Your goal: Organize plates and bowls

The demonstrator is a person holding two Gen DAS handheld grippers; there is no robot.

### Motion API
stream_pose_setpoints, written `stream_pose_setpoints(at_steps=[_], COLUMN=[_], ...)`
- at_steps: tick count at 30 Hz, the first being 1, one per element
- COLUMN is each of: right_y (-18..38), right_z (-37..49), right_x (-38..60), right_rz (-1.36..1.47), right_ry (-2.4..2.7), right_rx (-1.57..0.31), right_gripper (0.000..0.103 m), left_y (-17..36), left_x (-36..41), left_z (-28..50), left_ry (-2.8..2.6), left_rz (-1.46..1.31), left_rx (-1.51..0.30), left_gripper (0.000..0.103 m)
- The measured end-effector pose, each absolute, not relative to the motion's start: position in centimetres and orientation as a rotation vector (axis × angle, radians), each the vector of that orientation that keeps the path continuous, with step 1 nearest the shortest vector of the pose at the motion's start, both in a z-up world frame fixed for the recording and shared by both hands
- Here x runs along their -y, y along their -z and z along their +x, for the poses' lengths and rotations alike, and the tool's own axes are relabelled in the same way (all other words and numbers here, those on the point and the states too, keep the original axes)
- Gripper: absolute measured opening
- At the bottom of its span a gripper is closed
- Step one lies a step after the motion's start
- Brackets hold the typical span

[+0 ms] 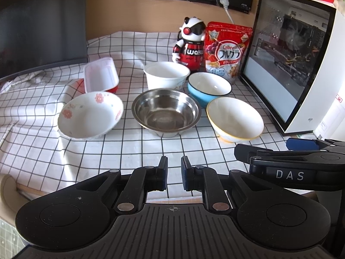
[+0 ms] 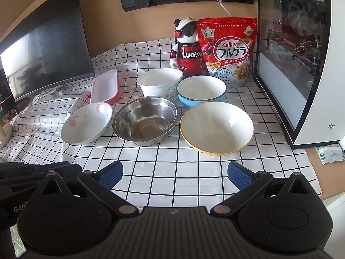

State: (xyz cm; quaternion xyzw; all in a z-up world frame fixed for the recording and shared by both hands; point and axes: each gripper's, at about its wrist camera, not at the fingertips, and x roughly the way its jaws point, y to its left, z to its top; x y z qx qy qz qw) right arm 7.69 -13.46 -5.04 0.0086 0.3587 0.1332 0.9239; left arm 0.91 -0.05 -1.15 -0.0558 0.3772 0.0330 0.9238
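Both my grippers hover empty over the checked cloth (image 1: pixel 103 151), left gripper (image 1: pixel 174 173) nearly pinched together, right gripper (image 2: pixel 175 176) spread wide, with the steel bowl (image 2: pixel 146 120) sitting between the floral bowl (image 2: pixel 86 123) and yellow-rimmed bowl (image 2: pixel 216 127)

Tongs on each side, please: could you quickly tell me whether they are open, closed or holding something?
Left tongs: nearly closed with a narrow gap, holding nothing.
Right tongs: wide open, holding nothing.

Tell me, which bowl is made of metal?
The steel bowl in the middle of the front row; the other bowls are white inside, not shiny metal.
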Motion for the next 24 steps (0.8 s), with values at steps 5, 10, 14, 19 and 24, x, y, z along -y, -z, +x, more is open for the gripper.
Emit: stream_pose_setpoints(at_steps=[5, 10, 14, 19, 24], right_y=[5.08, 5.09, 5.18, 5.38, 5.36], right_z=[7.73, 7.76, 7.78, 7.89, 8.08], right_x=[13.42, 13.43, 13.40, 13.31, 13.28], right_rz=[0.017, 0.018, 0.019, 0.018, 0.017], right_ry=[-0.273, -0.272, -0.271, -0.269, -0.268], right_rx=[-0.736, -0.738, -0.740, -0.745, -0.747], right_gripper=[0.103, 0.103, 0.103, 0.103, 0.103], left_y=[1.15, 1.15, 1.25, 1.34, 1.32], left_x=[0.07, 0.05, 0.05, 0.03, 0.00], left_z=[1.05, 1.19, 1.27, 1.37, 1.41], left_ry=[-0.072, -0.072, -0.072, -0.072, -0.071], left_rz=[-0.117, -0.118, -0.120, -0.122, -0.122], left_rx=[-0.780, -0.782, -0.785, -0.788, -0.789], left_gripper=[0.016, 0.016, 0.016, 0.016, 0.016])
